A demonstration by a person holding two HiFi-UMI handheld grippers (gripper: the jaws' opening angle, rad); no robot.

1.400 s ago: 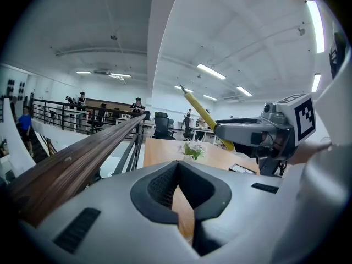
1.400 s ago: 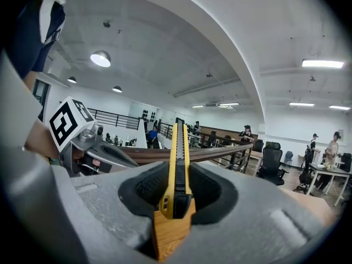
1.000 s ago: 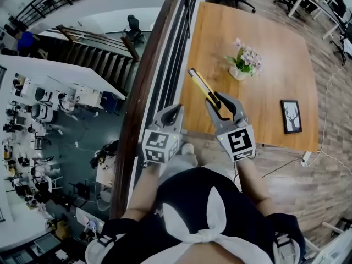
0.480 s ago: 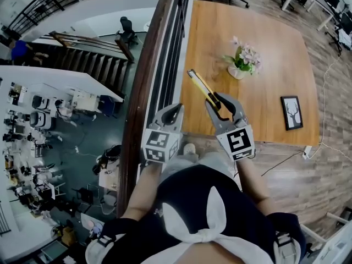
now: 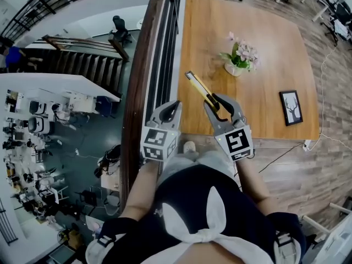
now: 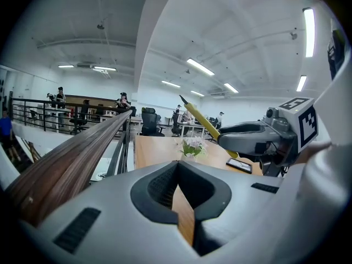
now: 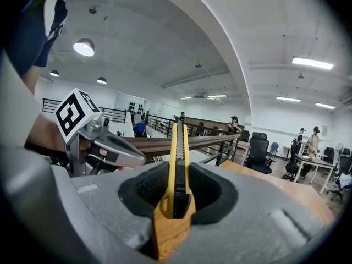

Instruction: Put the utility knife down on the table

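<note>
Beside the wooden railing (image 5: 142, 81), the left gripper (image 5: 171, 108) has its jaws closed together on nothing. To its right, the right gripper (image 5: 218, 100) clamps the utility knife (image 5: 199, 87), a slim yellow body with a black slider strip, angled far-left above the near-left part of the table (image 5: 275, 54), short of the flower pot (image 5: 237, 56).

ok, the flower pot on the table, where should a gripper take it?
The white pot itself, jaws level across its sides, coming in from the near edge of the table. It stands upright; the flowers spread wide above it, so a top approach would likely crush them.
</note>
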